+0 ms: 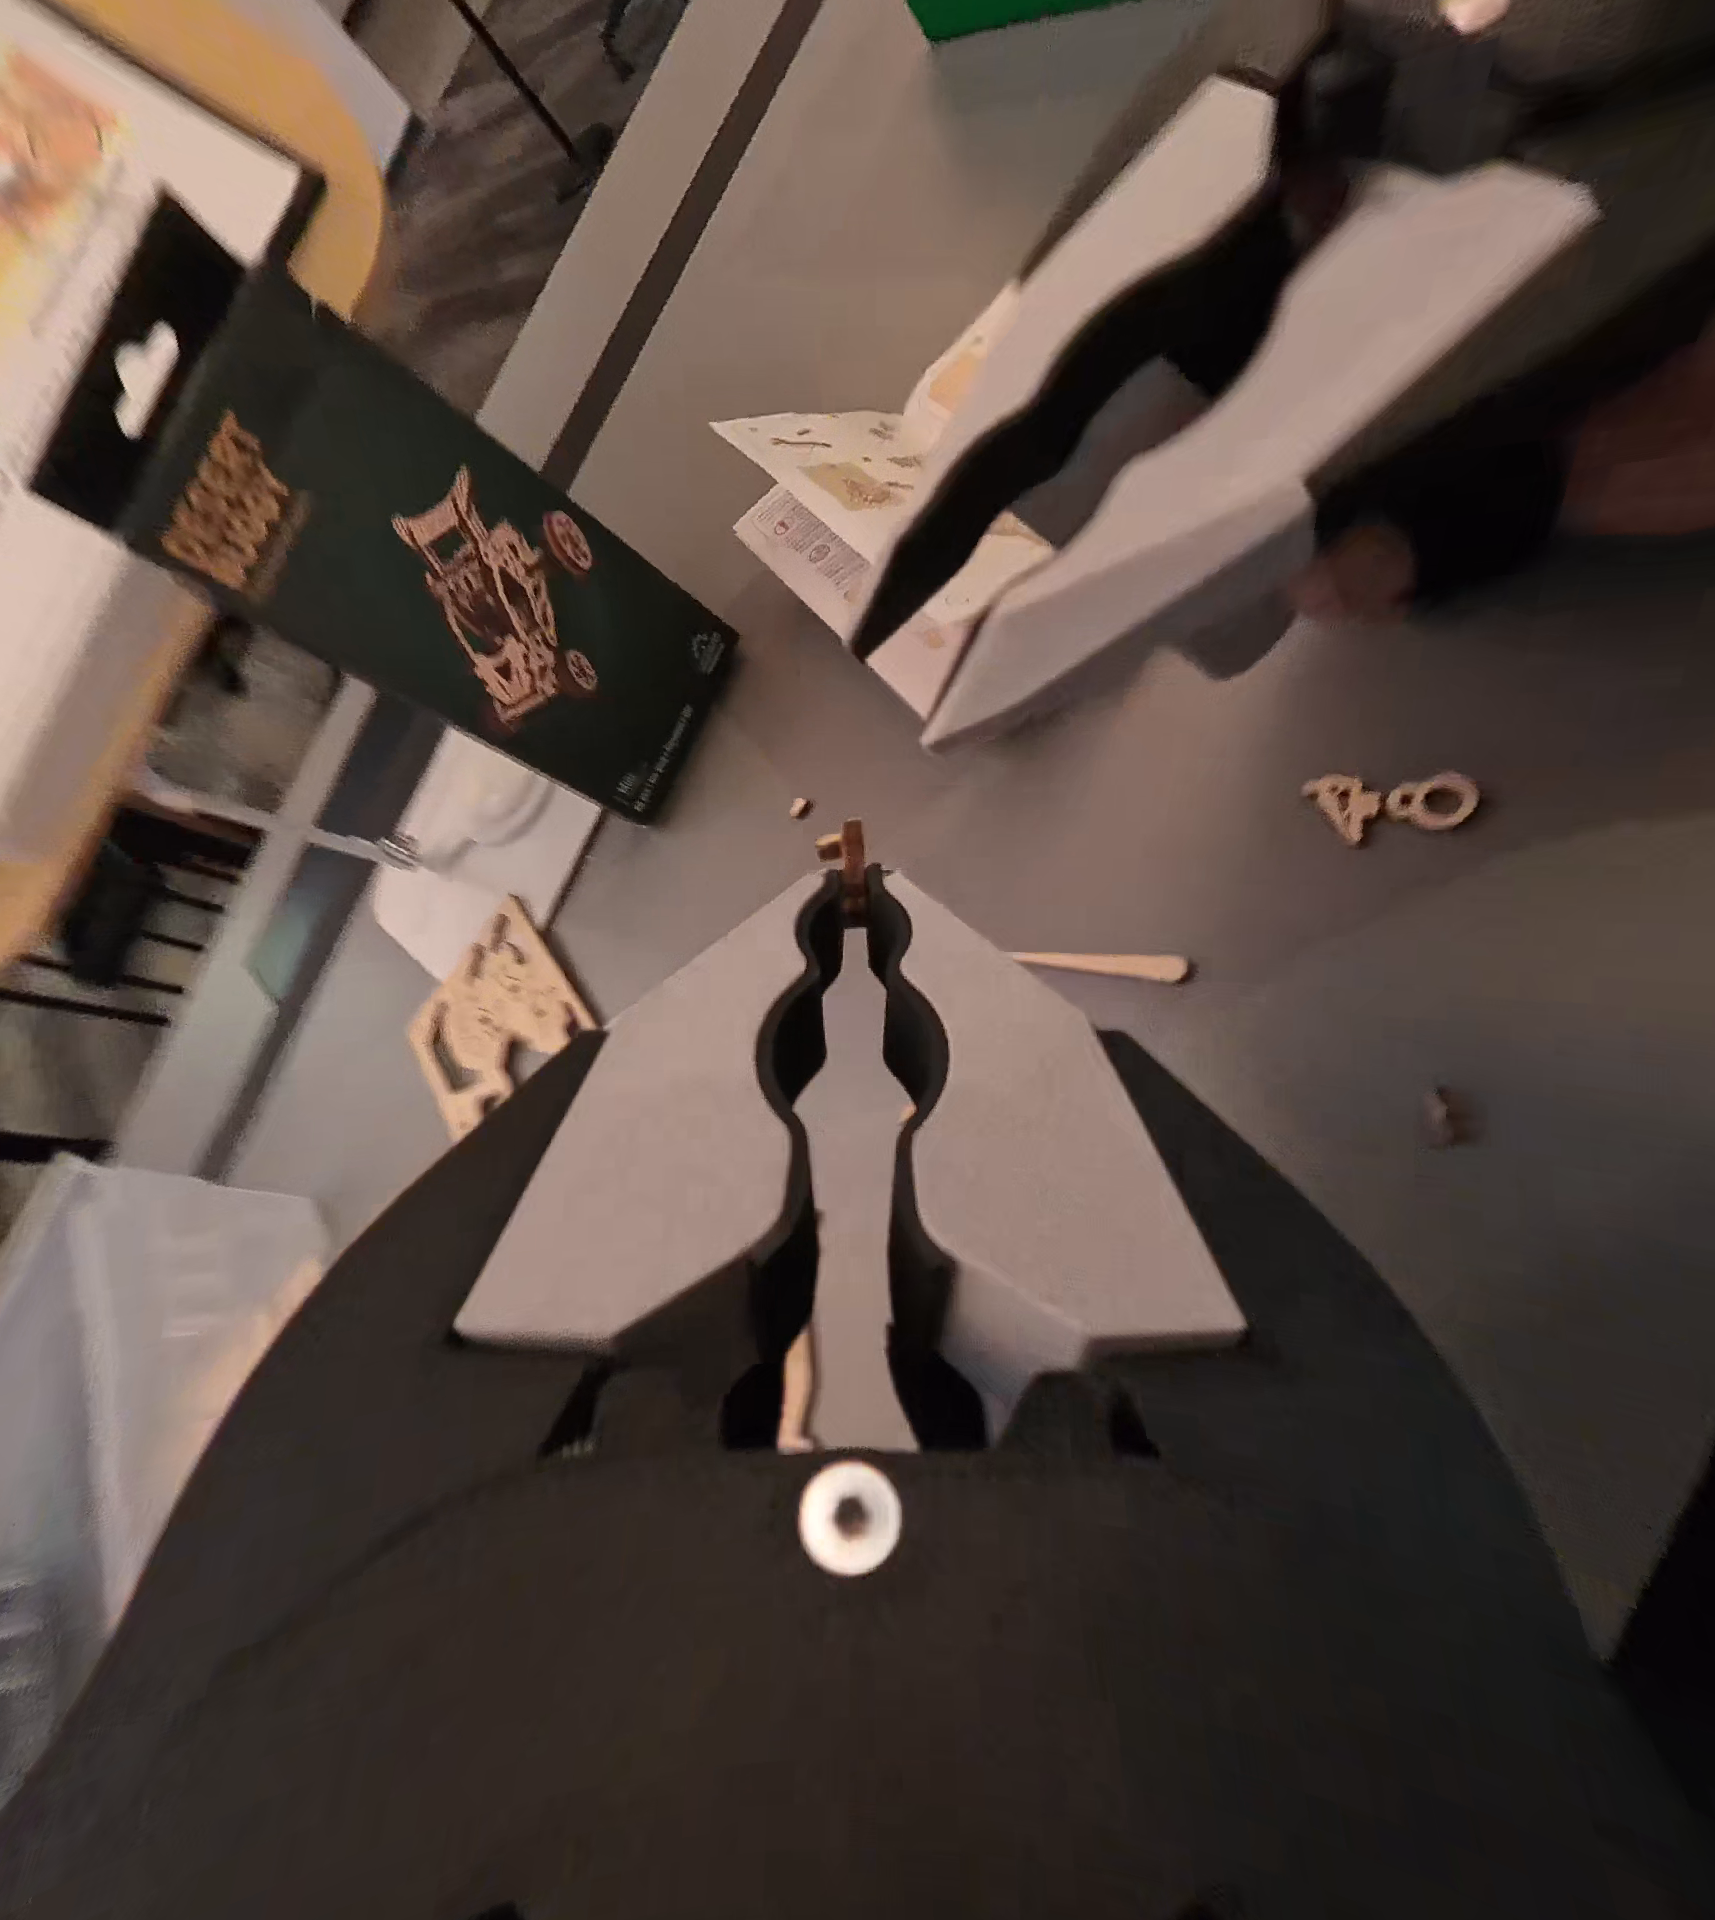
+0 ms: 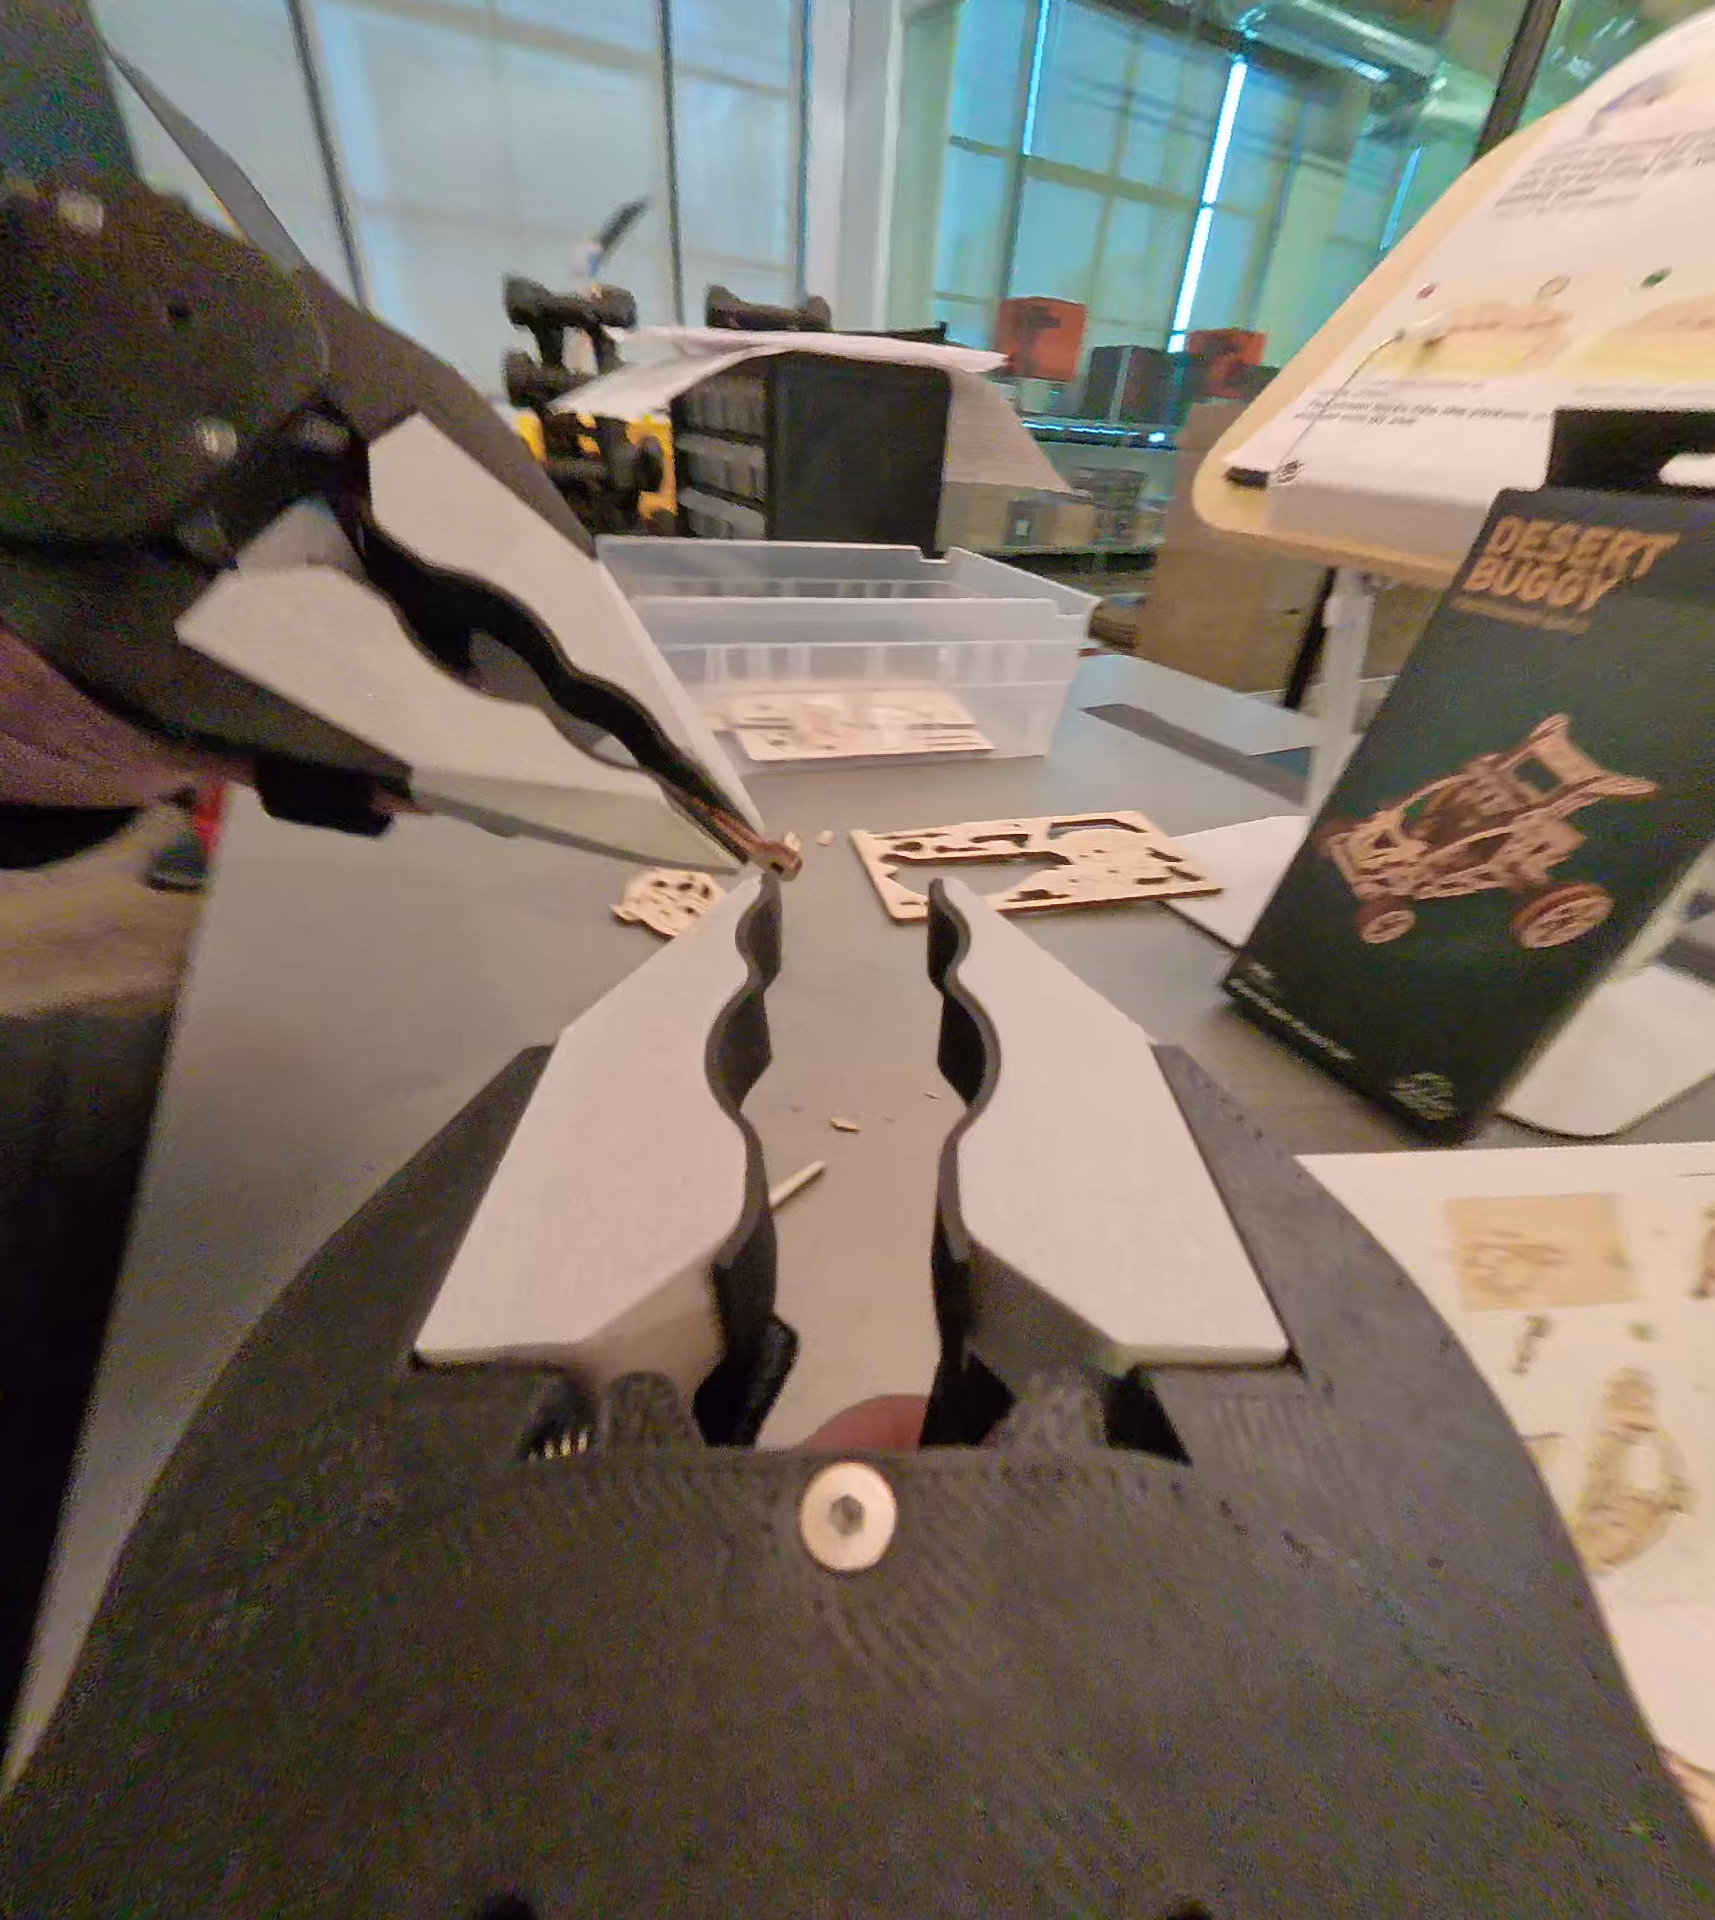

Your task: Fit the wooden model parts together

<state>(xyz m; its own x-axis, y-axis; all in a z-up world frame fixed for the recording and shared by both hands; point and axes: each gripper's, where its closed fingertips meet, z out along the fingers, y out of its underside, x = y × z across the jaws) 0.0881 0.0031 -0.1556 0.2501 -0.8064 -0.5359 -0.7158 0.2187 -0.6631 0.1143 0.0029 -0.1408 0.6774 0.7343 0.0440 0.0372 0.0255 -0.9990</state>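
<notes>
My left gripper [image 1: 853, 883] is shut on a small wooden part [image 1: 850, 854] that sticks out past its tips, above the grey table [image 1: 1248, 1143]. In the right wrist view the left gripper [image 2: 765, 847] comes in from the upper left with the same wooden part [image 2: 778, 854] pinched at its tips. My right gripper [image 2: 853, 899] is open and empty, its left fingertip just below that part. It also shows in the left wrist view [image 1: 900, 691] at the upper right, jaws apart. A cut-out wooden sheet [image 2: 1029, 862] lies beyond it.
A dark green model box [image 2: 1518, 810] stands at the right. An instruction leaflet [image 2: 1611, 1403] lies at the near right. A clear plastic tray [image 2: 863, 623] stands behind. Loose wooden parts [image 1: 1393, 805], a wooden stick [image 1: 1102, 966] and another wooden piece [image 2: 671, 899] lie on the table.
</notes>
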